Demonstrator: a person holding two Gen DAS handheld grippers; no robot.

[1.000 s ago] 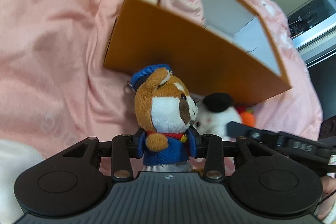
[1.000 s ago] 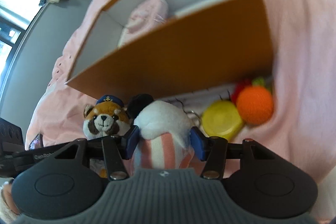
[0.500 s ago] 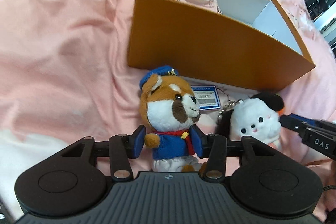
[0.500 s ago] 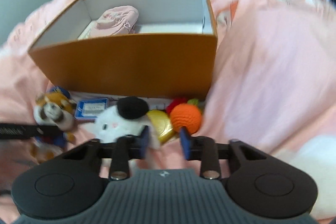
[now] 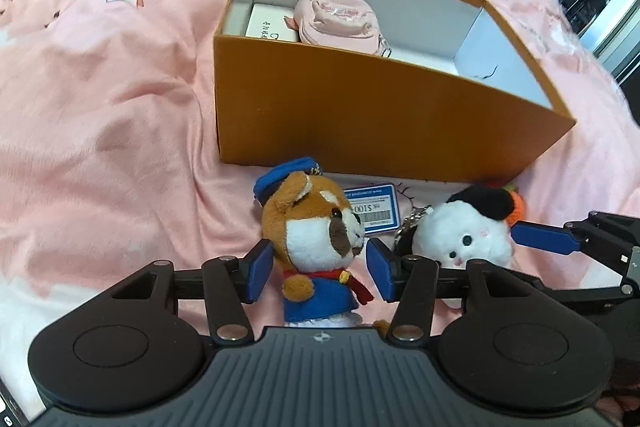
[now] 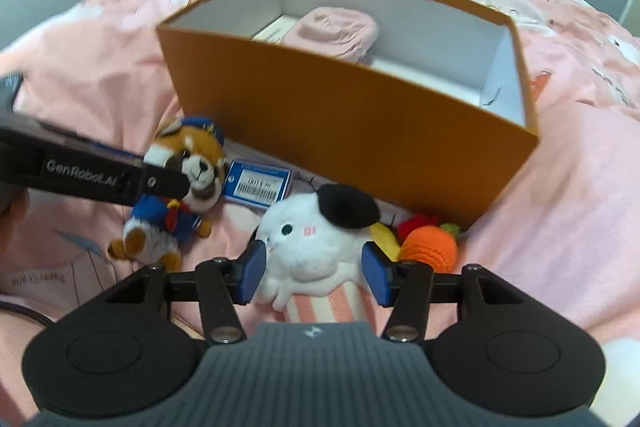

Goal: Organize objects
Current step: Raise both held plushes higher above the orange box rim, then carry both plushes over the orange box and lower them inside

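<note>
A brown plush in a blue sailor suit (image 5: pixel 316 231) lies on the pink blanket in front of the orange box (image 5: pixel 380 123). My left gripper (image 5: pixel 318 275) straddles it; the jaws are opening and a gap shows beside each blue pad. A white plush with a black beret (image 6: pixel 316 239) lies to its right, between the pads of my right gripper (image 6: pixel 314 273). Those jaws are opening too and do not squeeze it. The right wrist view also shows the brown plush (image 6: pixel 200 163), partly behind a left gripper finger (image 6: pixel 100 179).
The orange box (image 6: pixel 340 123) holds a pink pouch (image 5: pixel 340 17) and a white card (image 5: pixel 270 23); its right half shows bare white floor. A blue price tag (image 6: pixel 258 183), an orange crochet fruit (image 6: pixel 430 247) and a yellow piece (image 6: pixel 384 237) lie along the box's front wall. Pink blanket (image 5: pixel 100 107) surrounds everything.
The left pads, pressed on the brown plush a second ago, have spread off it. The right jaws narrowed beside the white plush, then widened around it. Both views have rolled level.
</note>
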